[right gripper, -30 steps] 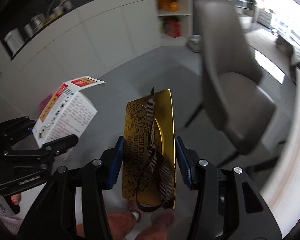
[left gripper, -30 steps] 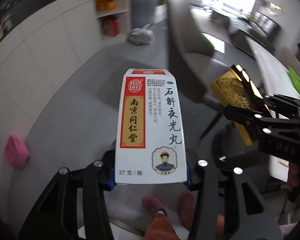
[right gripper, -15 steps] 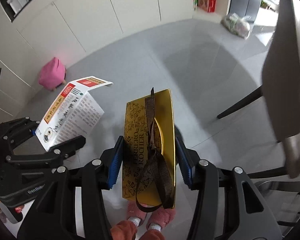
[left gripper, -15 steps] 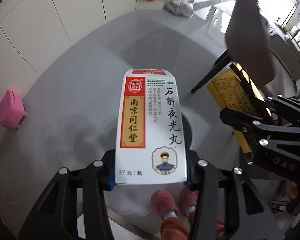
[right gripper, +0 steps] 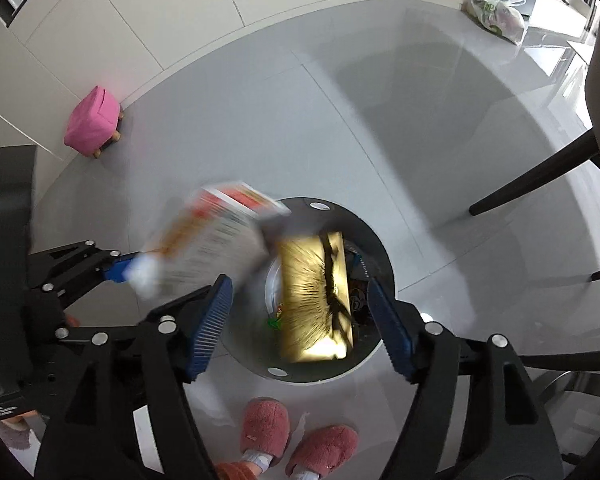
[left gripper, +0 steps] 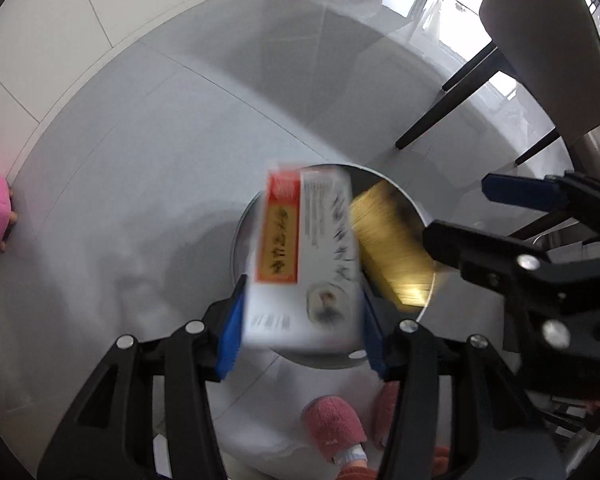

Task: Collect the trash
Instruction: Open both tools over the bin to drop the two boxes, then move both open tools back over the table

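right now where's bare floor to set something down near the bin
Bare grey floor lies between the round bin and the pink stool, up to the white cabinets. Crowded: the bin mouth, with the gold box and white box, and the chair legs.

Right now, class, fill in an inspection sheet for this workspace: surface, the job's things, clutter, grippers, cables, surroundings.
Surface: grey tiled floor, glossy.
Job's things: round bin open on the floor; white medicine box, blurred, above its rim; gold chocolate box, ribbon-tied, over the bin mouth, with other rubbish below it.
Clutter: tied plastic bag far off on the floor.
Grippers: left hand-held gripper opening, the white box between its pads, whether still pinched I cannot tell; right hand-held gripper opening, pads clear of the gold box.
Cables: nothing seen.
Surroundings: pink stool, white cabinets, chair leg, person's pink slippers.
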`<state>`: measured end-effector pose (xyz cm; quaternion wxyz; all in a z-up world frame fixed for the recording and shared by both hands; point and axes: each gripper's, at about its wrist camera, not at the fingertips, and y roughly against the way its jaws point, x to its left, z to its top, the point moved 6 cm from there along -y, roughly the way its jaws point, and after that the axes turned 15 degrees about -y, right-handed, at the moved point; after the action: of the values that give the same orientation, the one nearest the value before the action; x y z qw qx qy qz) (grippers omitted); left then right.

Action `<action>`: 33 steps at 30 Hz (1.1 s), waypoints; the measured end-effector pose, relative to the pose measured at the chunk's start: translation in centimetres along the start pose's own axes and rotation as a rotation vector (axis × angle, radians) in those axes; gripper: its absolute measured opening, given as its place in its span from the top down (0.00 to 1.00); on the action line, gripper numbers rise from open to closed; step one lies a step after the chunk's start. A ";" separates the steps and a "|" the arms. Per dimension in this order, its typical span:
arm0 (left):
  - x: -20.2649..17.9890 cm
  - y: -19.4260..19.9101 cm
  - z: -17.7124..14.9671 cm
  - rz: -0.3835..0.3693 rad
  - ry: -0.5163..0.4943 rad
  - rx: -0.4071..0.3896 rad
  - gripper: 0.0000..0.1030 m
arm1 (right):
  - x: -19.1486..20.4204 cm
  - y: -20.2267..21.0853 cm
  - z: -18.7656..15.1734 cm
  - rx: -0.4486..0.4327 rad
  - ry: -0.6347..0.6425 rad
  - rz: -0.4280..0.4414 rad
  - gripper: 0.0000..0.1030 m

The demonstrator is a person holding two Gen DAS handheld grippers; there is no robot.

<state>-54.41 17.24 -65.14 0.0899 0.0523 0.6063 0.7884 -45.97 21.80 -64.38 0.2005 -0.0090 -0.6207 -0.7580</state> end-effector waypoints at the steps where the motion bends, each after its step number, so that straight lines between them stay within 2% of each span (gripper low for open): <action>1: 0.2 0.0 -0.1 -0.001 -0.008 0.005 0.47 | -0.3 0.3 0.2 0.002 0.001 -0.003 0.33; 4: 0.5 0.7 -0.3 0.005 -0.017 0.005 0.38 | 0.0 0.2 0.5 -0.003 -0.002 -0.005 0.33; 6: 0.5 1.3 -0.8 0.005 -0.019 0.006 0.36 | 0.1 1.2 0.7 -0.014 -0.004 -0.009 0.33; 10: -0.1 4.1 0.2 0.014 -0.026 0.003 0.36 | 0.6 3.5 1.5 -0.035 -0.015 -0.009 0.33; 14: -0.7 8.7 1.4 0.029 -0.050 -0.013 0.36 | 1.0 7.8 2.1 -0.068 -0.022 -0.014 0.33; 17: -2.0 13.0 3.2 0.045 -0.088 -0.038 0.36 | 1.2 12.0 2.4 -0.101 -0.026 -0.026 0.33; 21: -4.6 18.4 5.7 0.026 -0.107 -0.073 0.36 | 0.8 18.5 2.2 -0.157 -0.058 -0.043 0.33; 25: -8.4 24.8 7.7 0.012 -0.204 -0.129 0.36 | -0.9 26.9 1.7 -0.246 -0.155 -0.058 0.33; 29: -13.1 30.2 9.2 -0.020 -0.313 -0.167 0.36 | -3.8 35.0 -0.2 -0.336 -0.269 -0.091 0.33; 33: -19.6 34.6 10.5 -0.074 -0.442 -0.217 0.36 | -8.3 42.7 -4.0 -0.406 -0.417 -0.136 0.33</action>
<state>-35.96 14.52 -28.50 0.2543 0.1914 0.4853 0.8143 -23.98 14.09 -27.47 0.0115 -0.1626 -0.4834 -0.8601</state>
